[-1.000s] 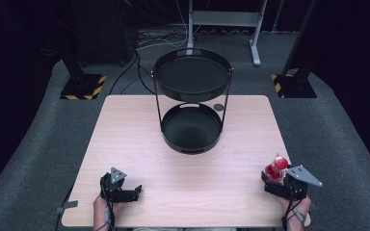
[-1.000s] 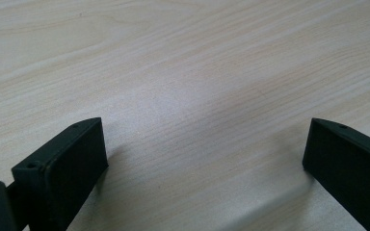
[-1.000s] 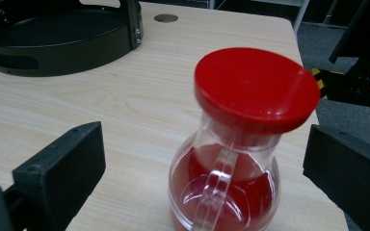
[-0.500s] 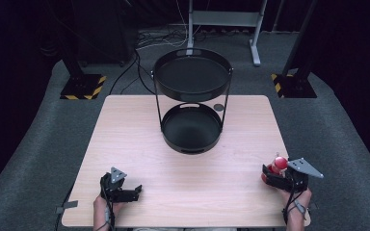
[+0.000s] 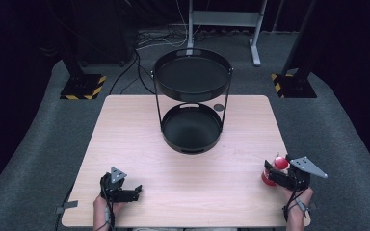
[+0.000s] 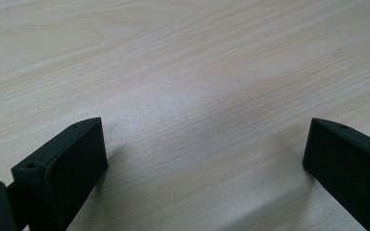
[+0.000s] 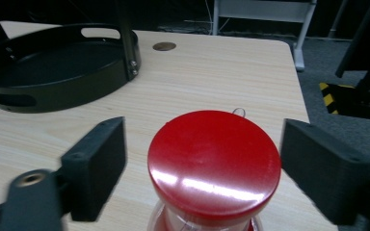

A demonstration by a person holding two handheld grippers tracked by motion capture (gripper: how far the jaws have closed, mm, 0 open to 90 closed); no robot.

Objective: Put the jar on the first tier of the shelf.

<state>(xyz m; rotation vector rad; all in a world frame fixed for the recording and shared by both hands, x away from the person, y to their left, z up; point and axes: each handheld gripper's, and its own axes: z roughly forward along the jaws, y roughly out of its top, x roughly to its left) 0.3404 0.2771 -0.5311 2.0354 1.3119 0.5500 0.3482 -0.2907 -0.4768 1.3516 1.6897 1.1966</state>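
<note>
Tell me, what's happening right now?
Left gripper open, idle. Right gripper closing around red cap, pads not touching. Path to tray stand clear.

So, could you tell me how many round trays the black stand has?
2: the upper tray sits at the top of the stand, and the lower tray rests on the table directly beneath it.

Bare table (image 5: 139, 144) from the near edge up to the black two-tier tray stand (image 5: 191, 130) at centre-far; that stand is the main obstacle, its posts blocking side entry to the lower tray. Red-capped hourglass (image 5: 274, 169) stands at the near right edge, wide lanes open either side of the stand.
</note>
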